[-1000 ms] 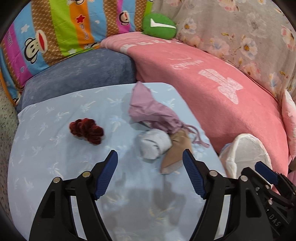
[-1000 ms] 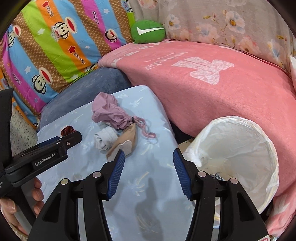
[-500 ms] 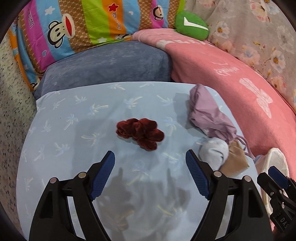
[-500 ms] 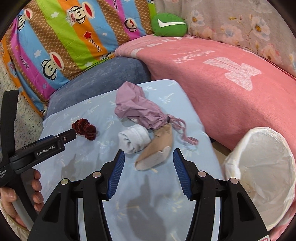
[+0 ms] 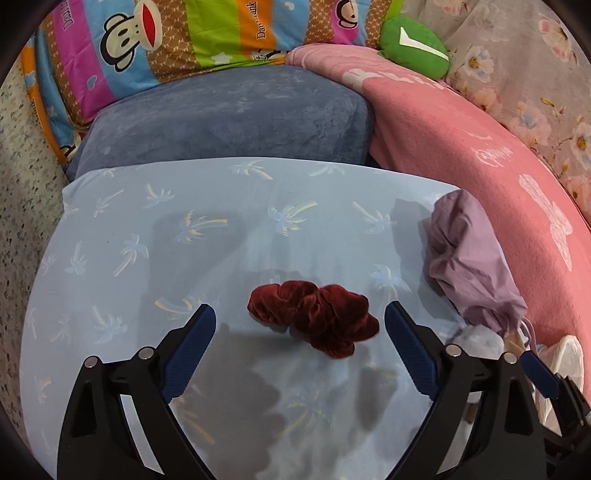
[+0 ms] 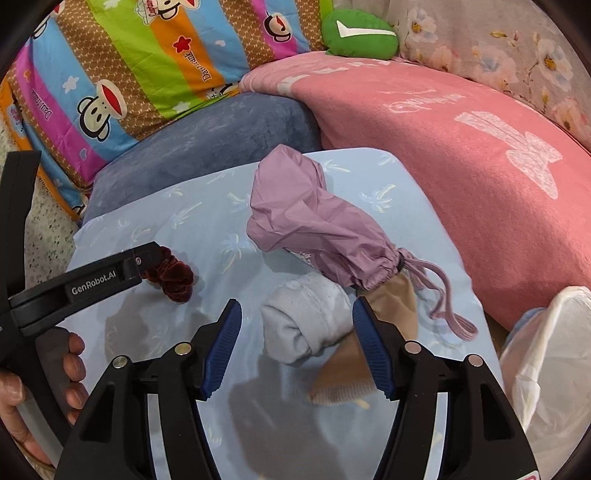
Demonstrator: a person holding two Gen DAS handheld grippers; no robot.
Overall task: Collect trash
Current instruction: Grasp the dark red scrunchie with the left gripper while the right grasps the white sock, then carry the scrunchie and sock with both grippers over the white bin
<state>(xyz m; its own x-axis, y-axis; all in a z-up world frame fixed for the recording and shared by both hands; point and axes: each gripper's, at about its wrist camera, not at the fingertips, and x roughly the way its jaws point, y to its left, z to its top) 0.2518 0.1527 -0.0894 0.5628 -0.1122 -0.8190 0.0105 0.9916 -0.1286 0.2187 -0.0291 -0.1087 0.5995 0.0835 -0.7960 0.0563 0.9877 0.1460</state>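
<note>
A dark red velvet scrunchie [image 5: 314, 317] lies on the light blue palm-print table cover [image 5: 184, 240]. My left gripper [image 5: 299, 332] is open and the scrunchie sits between its fingertips. The scrunchie also shows in the right wrist view [image 6: 173, 277]. My right gripper [image 6: 297, 343] is open around a rolled grey-white sock [image 6: 306, 321]. A tan sock [image 6: 354, 362] lies beside the sock, partly under the right finger. A folded lilac umbrella [image 6: 314, 225] in its sleeve lies just beyond. A bin with a white bag [image 6: 546, 369] stands at the right.
A blue-grey cushion [image 5: 229, 122] lies behind the table. A pink blanket [image 6: 461, 155] covers the sofa on the right. A striped monkey-print pillow [image 6: 129, 66] and a green cushion [image 6: 358, 33] lie at the back. The person's hand [image 6: 33, 387] holds the left gripper.
My left gripper has swung left from the socks and closed in on the scrunchie. My right gripper has moved left from the bin and forward over the grey-white sock.
</note>
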